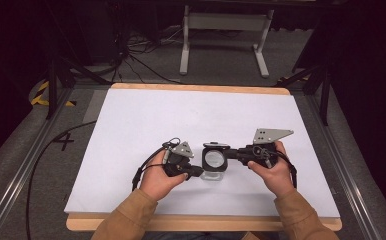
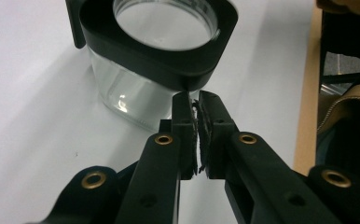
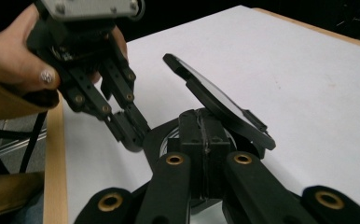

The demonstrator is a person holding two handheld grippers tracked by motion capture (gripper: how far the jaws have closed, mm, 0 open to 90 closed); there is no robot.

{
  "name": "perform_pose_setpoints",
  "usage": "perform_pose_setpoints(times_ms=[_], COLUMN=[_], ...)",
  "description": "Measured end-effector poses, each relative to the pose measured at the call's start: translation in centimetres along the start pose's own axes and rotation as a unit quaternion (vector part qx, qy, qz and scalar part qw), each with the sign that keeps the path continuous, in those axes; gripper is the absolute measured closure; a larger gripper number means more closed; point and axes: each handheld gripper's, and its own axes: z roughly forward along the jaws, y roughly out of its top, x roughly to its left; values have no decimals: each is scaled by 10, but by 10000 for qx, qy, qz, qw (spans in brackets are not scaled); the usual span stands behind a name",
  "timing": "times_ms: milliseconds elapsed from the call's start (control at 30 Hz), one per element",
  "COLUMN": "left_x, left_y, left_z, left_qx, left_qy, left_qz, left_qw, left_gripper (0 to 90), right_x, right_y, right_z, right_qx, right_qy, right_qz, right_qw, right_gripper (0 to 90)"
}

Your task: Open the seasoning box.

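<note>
Glass jar (image 1: 214, 167) at lower centre of the white table (image 1: 131, 125), hinged lid (image 3: 218, 100) tilted open; left gripper (image 2: 197, 100) jaws pressed together against its black collar, right gripper (image 3: 205, 126) jaws closed at the rim, gripping anything undeterminable; judged lid-opening step, next needs steadying the collar.

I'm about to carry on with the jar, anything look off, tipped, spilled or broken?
Nothing looks spilled or broken. The glass jar stands upright on the white table and looks empty, its hinged lid swung up and open. Both grippers, left and right, have their jaws together at the jar's black rim.
</note>
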Motion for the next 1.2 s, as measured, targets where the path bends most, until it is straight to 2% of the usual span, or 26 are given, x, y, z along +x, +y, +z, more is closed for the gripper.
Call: perform_pose_setpoints(times_ms=[67, 267, 600, 1100, 1200], left_x=[1, 2, 1, 4, 4], left_y=[-1, -2, -2, -4, -5], left_z=[2, 2, 2, -1, -2], left_qx=[-50, -38, 38, 121, 123], left_qy=[-52, 26, 55, 111, 105], left_qz=[-56, -41, -43, 22, -20], left_qw=[10000, 10000, 10000, 9999, 9999], left_gripper=[856, 849, 842, 842, 841], right_x=[-1, -6, -13, -18, -18], right_y=[1, 4, 5, -1, -2], right_z=[0, 3, 16, 30, 31], right_qx=[-21, -223, -381, -363, -327], right_qy=[-17, -209, -509, -1062, -1083], right_qz=[16, 50, 151, 50, 43], right_qw=[10000, 9995, 9979, 9937, 9936], right_gripper=[900, 900, 900, 900, 900])
